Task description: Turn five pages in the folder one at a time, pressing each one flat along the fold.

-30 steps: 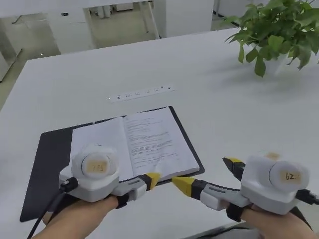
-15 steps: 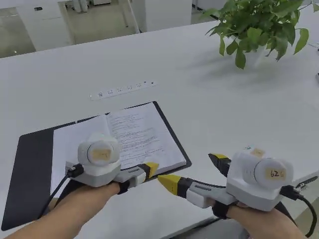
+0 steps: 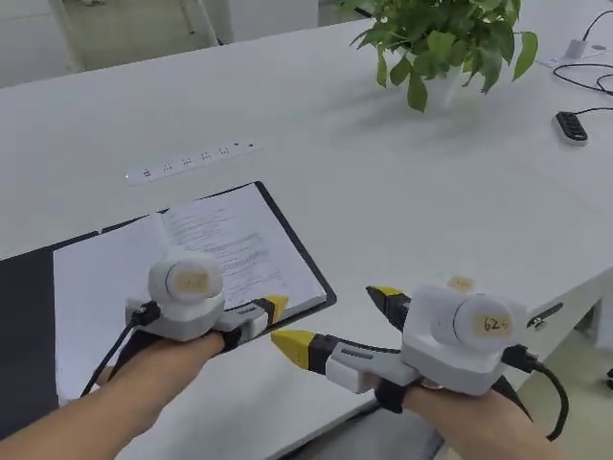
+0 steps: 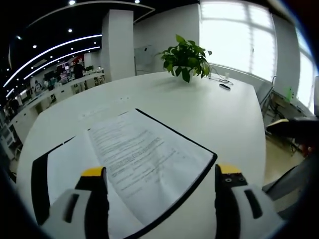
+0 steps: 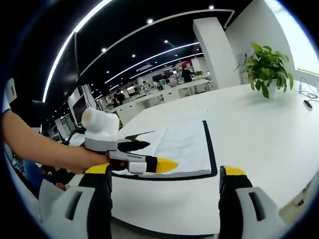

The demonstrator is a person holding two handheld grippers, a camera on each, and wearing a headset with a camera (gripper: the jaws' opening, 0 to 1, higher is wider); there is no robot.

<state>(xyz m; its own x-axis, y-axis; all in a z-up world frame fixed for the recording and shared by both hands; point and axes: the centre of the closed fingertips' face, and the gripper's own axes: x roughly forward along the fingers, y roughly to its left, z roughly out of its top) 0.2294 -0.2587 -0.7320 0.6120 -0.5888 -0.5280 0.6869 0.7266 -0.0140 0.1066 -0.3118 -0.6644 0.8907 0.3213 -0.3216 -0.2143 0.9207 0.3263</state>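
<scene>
Little but the camera has shifted: the head view has swung right, so the folder (image 3: 24,316) is seen farther left, while both tools are held much as they were. The folder lies open on the bench (image 3: 402,192) near its front edge, with the printed right-hand page (image 3: 239,244) flat. The left tool (image 4: 161,172) is spread wide and empty above that page's near edge; the right tool (image 3: 337,319), equally wide and empty, is held just beside it. No page is lifted, so a turn is judged about to be started. One sheet alone must be caught at its free edge, carried leftward, then pressed along the fold (image 3: 165,235).
</scene>
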